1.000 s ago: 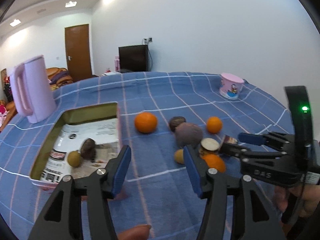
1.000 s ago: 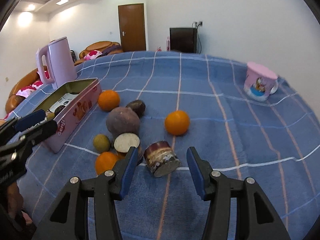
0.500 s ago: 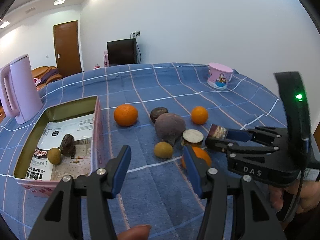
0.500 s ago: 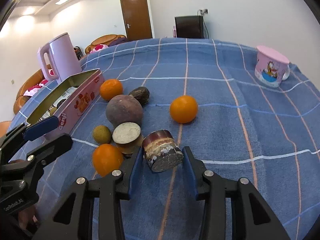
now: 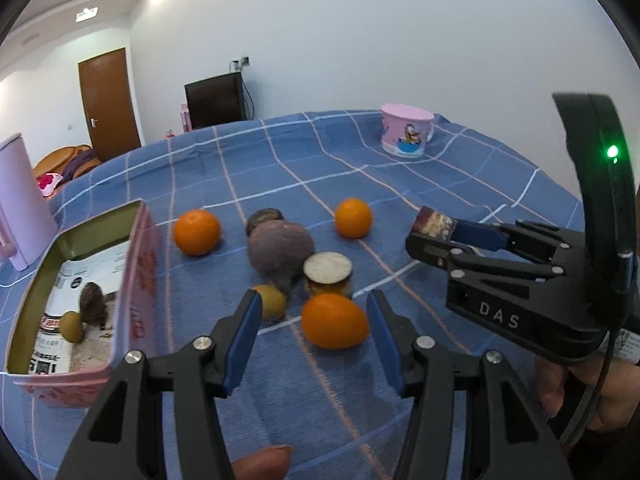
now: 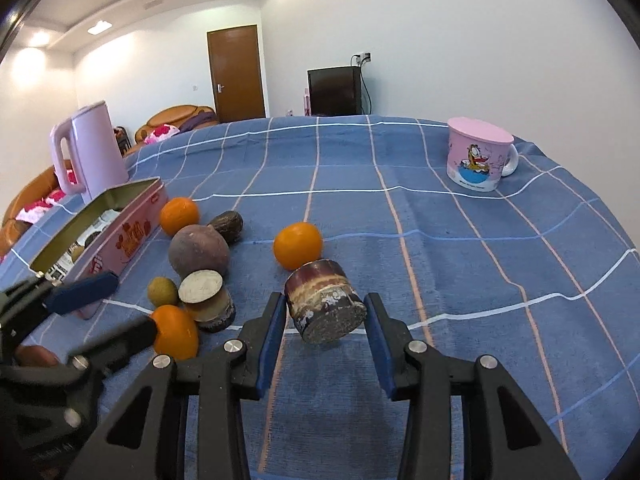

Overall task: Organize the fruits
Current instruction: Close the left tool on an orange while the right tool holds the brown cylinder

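Since a moment ago, the right gripper (image 6: pixel 325 320) has been closed on the short purple-brown cut piece (image 6: pixel 325 305), and that piece has been lifted off the blue checked cloth (image 6: pixel 460 248). It is now squeezed between the two blue pads, tipped with its pale cut end toward the camera. The left gripper (image 5: pixel 314 326) has been moved closer to the pile of fruit. Its fingers are held open, and the nearest orange (image 5: pixel 334 326) is seen between them but is not touched.

Just behind that orange, a second cut piece (image 5: pixel 328 278) is stood upright, with a small green-yellow fruit (image 5: pixel 271 302) beside it. A big round purple fruit (image 5: pixel 280 250) is set behind these, with a small dark fruit (image 5: pixel 265 219) touching it. Two more oranges (image 5: pixel 197 232) (image 5: pixel 353 217) are placed farther back, well apart. On the left, a pink tin box (image 5: pixel 136 280) is left open, and two small fruits are seen inside it.
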Demonstrator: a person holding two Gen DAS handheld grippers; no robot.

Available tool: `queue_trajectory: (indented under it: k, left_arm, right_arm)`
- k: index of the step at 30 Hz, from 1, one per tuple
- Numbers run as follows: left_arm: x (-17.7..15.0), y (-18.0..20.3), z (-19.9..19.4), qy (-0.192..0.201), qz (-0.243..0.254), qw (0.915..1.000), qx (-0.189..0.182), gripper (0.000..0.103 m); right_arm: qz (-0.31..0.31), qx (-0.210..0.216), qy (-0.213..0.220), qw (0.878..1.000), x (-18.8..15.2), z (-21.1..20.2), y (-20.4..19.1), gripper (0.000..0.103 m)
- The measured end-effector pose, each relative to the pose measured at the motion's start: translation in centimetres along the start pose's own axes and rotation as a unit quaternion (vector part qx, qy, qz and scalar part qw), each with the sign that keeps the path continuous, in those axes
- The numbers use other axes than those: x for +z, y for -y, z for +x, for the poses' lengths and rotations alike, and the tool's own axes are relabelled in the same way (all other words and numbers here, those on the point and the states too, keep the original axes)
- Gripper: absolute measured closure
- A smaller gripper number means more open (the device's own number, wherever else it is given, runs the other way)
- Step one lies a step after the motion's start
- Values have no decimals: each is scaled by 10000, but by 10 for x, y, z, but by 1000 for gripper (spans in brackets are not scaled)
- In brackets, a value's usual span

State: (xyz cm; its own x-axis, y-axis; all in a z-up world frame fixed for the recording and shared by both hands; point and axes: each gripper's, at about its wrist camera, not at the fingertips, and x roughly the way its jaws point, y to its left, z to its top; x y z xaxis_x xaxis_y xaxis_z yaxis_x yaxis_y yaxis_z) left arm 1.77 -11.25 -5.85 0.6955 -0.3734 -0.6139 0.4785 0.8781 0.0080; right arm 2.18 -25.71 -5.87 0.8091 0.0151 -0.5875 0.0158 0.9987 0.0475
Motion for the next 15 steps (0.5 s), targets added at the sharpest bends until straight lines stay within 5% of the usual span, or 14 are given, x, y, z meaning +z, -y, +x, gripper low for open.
queue_trajectory:
  k: [8,12,15]
  left_arm:
    - [0,7,15,-333,157,9993,-94,47]
    - [-1,8,17,-378,156,9990,-172,62]
    - [-2,8,16,-340,175,9991,-172,63]
  right_arm:
    - [-37,-5,-10,10000,-1,-1,-2,61]
    - [-95,-11,-44,9999,-1,1,-3,61]
    - [-120,-22,-28,9999,-1,0,-5,61]
